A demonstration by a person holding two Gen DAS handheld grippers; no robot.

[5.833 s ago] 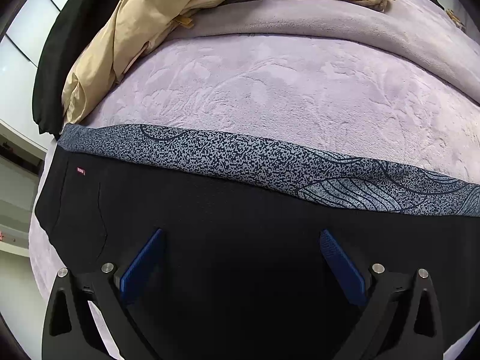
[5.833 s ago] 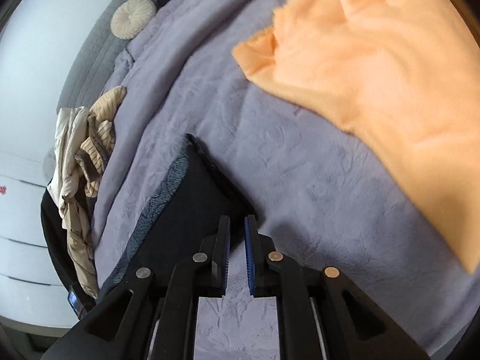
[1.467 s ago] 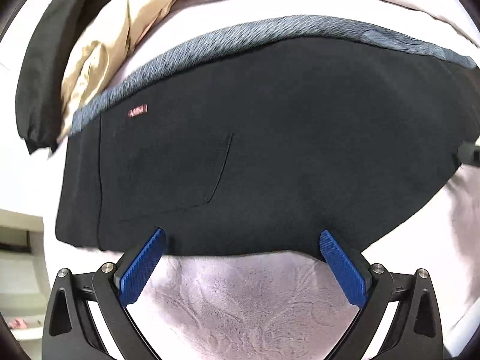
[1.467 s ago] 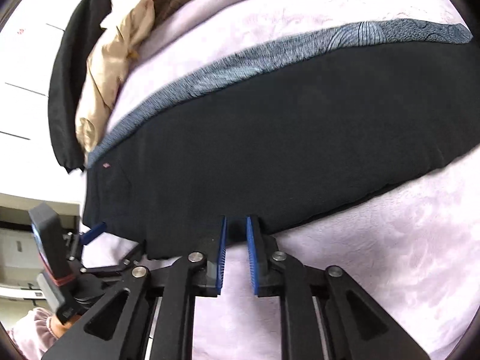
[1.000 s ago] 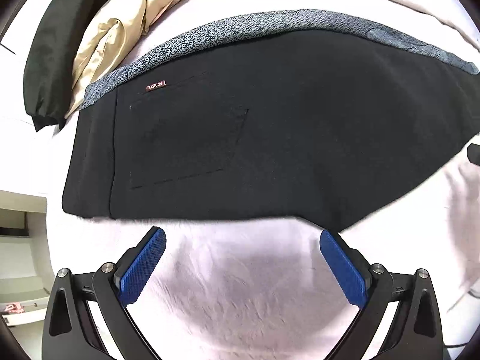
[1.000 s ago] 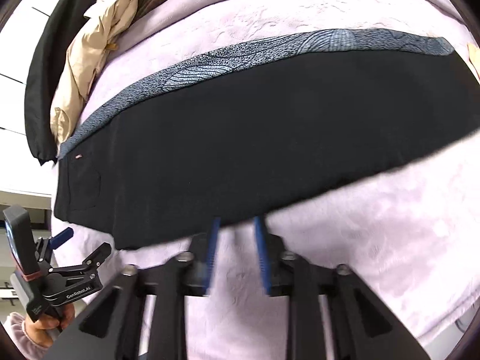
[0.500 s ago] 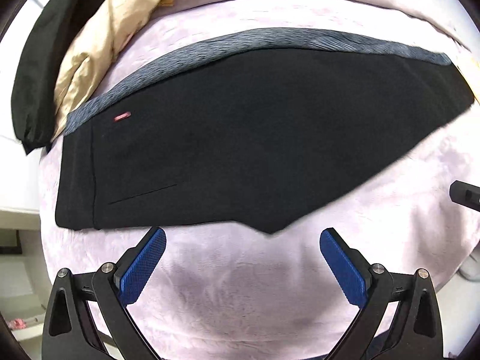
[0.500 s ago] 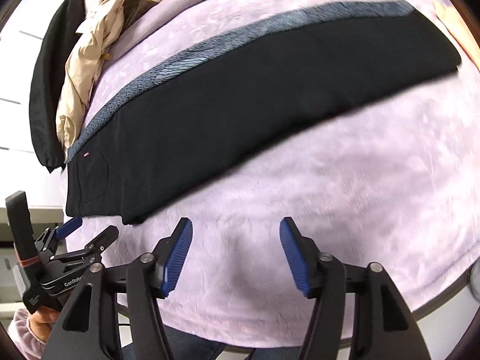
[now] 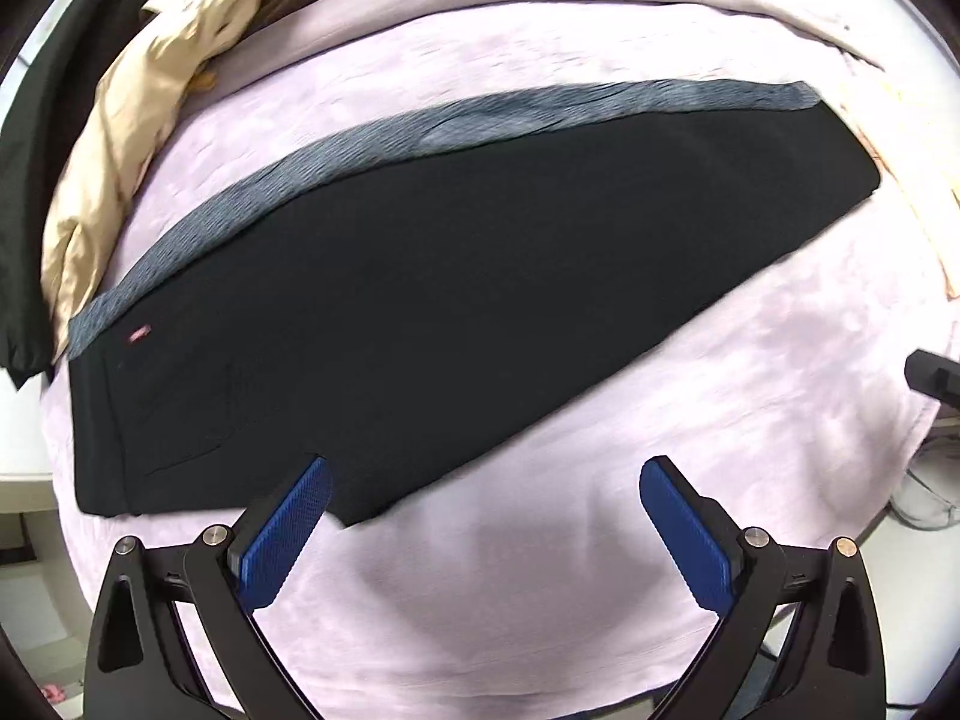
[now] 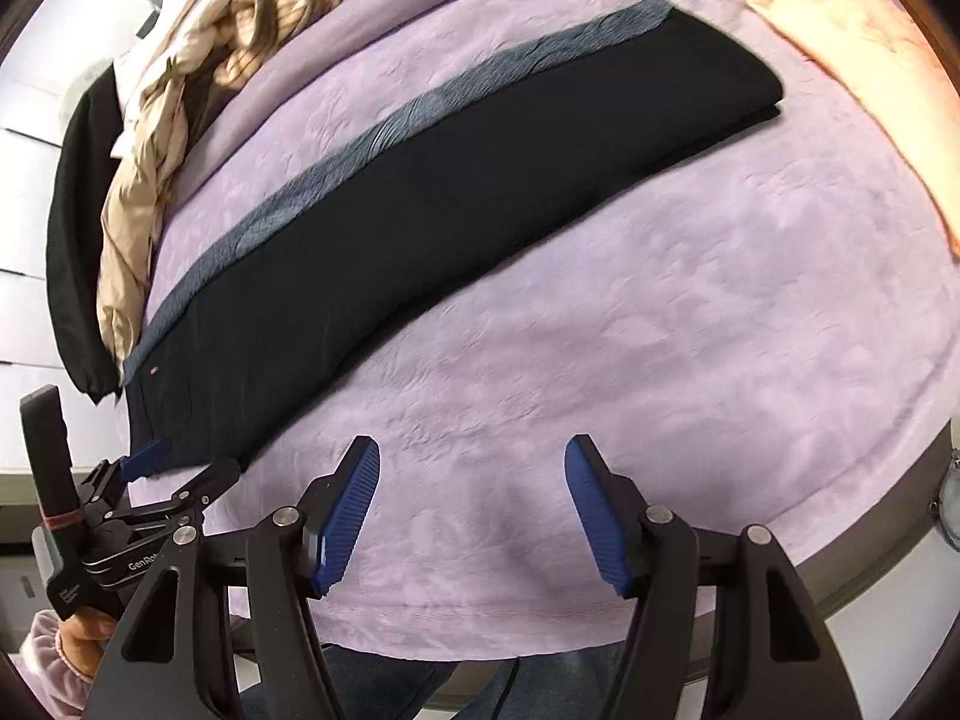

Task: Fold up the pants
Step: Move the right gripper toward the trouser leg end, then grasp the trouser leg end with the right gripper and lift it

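The black pants lie flat on the lilac bed, folded lengthwise, with a grey patterned stripe along the far edge and a small red label near the waist at left. In the right wrist view the pants run diagonally from the lower left to the upper right. My left gripper is open and empty, hovering just in front of the near edge by the waist end. My right gripper is open and empty, above bare blanket, apart from the pants. The left gripper also shows at the right wrist view's lower left.
A lilac blanket covers the bed. A beige garment and a black one are heaped at the far left. An orange cloth lies at the far right. The bed's front edge is near me.
My right gripper has opened, let go of the pants and pulled back. Both grippers have drawn away toward the bed's front edge; the pants now lie flat, showing full length.
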